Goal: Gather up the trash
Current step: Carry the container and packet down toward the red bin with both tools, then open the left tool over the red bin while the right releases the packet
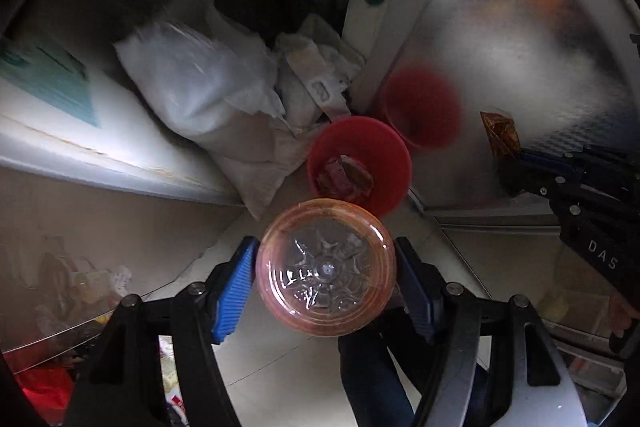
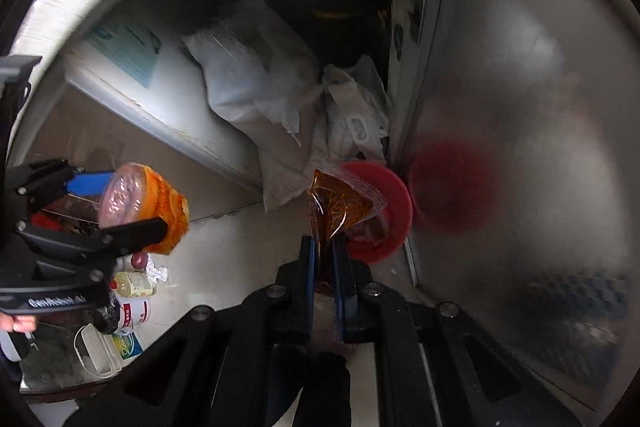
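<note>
Left claw (image 1: 326,269) clamped on light, crushable bottle (image 1: 326,273), gripped at body | right claw (image 2: 325,259) pinching limp, slippery wrapper (image 2: 340,203) | bin (image 1: 360,163) below

The left gripper (image 1: 326,275) points down with a bottle (image 1: 326,267) between its pads, bottom toward the camera. Beyond the bottle a bin (image 1: 384,163) stands on the floor (image 1: 280,359), just beside a metal panel (image 1: 520,47) on its right. Wrappers (image 1: 344,179) lie in the bin. Behind and left of the bin, bags (image 1: 208,87) lean against a cabinet (image 1: 120,131). The right gripper (image 2: 326,247) holds a packet (image 2: 340,203) before the bin, right of the left gripper.
</note>
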